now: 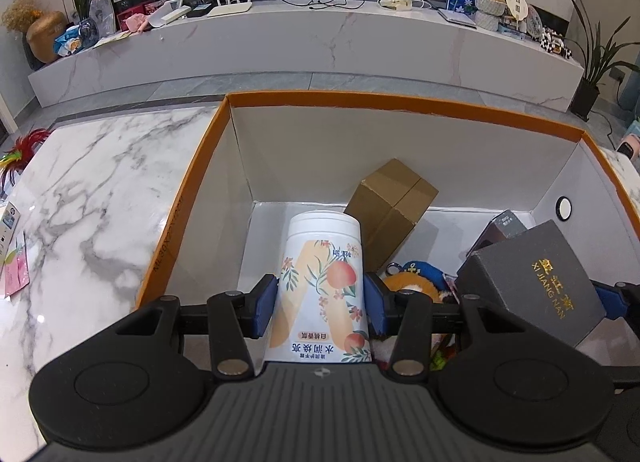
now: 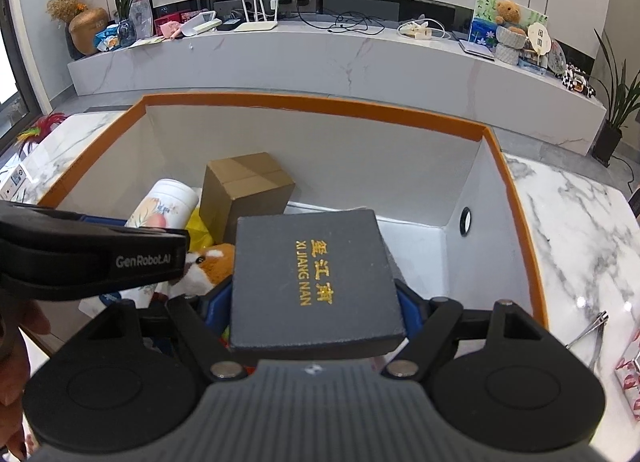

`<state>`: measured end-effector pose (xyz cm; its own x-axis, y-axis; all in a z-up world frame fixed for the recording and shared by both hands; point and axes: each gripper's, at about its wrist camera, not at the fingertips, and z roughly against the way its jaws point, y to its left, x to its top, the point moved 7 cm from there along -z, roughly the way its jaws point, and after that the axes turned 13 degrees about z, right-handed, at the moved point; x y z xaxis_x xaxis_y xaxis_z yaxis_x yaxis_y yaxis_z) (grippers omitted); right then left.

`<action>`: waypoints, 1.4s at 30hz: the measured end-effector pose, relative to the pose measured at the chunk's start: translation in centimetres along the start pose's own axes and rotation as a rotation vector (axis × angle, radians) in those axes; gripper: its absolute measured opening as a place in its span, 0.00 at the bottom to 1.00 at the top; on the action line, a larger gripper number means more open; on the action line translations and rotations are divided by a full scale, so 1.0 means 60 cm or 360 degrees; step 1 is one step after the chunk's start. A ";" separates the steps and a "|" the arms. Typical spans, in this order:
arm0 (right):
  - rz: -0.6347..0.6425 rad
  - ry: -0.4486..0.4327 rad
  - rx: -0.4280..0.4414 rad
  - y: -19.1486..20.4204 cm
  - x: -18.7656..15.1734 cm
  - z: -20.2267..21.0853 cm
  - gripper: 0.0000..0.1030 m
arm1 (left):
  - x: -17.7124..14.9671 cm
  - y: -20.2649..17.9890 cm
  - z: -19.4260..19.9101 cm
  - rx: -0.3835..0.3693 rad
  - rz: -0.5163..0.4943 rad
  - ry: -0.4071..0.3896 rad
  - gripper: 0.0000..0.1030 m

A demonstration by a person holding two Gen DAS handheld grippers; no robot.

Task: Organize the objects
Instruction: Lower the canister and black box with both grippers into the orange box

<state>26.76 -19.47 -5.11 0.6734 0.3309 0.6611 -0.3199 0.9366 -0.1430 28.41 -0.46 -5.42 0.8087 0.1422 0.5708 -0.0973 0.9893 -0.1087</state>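
A big orange-rimmed storage box (image 1: 400,100) (image 2: 320,110) with white walls stands on the marble table. My left gripper (image 1: 320,298) is shut on a white canister (image 1: 320,286) printed with peaches, held above the box's left part. My right gripper (image 2: 316,294) is shut on a dark grey gift box (image 2: 312,282) with gold lettering, held over the box's middle; the grey box (image 1: 536,282) also shows at the right of the left wrist view. The canister (image 2: 168,202) and the left gripper's black body (image 2: 92,258) appear left in the right wrist view.
Inside the storage box lie a brown carton (image 1: 392,206) (image 2: 244,190), a plush toy (image 2: 208,266), a blue pouch (image 1: 420,274) and a small dark box (image 1: 500,230). Marble tabletop (image 1: 92,198) flanks the box. Nail clippers (image 2: 592,330) lie at right. A hand (image 2: 16,342) shows at left.
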 end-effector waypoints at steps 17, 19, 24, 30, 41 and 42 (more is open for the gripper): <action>0.0057 0.0058 -0.0099 -0.004 0.000 -0.002 0.77 | -0.007 0.012 -0.012 -0.0018 -0.0039 0.0127 0.52; 0.0044 0.0067 -0.0079 -0.006 -0.002 -0.003 0.77 | -0.007 0.011 -0.013 -0.0012 -0.0050 0.0133 0.52; 0.0044 0.0075 -0.0028 0.001 -0.002 -0.006 0.77 | -0.009 0.011 -0.013 -0.0015 -0.0072 0.0146 0.52; 0.0036 0.0073 -0.0024 0.003 -0.001 -0.006 0.77 | -0.009 0.010 -0.015 -0.0005 -0.0084 0.0145 0.52; 0.0071 0.0117 -0.0066 0.005 -0.001 -0.010 0.77 | -0.015 0.008 -0.022 0.0055 -0.0136 0.0166 0.53; 0.0079 0.0129 -0.0066 0.006 -0.001 -0.011 0.78 | -0.015 0.008 -0.023 0.0063 -0.0143 0.0171 0.53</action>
<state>27.06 -19.10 -5.67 0.7096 0.3836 0.5910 -0.3273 0.9223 -0.2056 28.45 -0.17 -7.13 0.8724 0.0510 0.4861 -0.0428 0.9987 -0.0280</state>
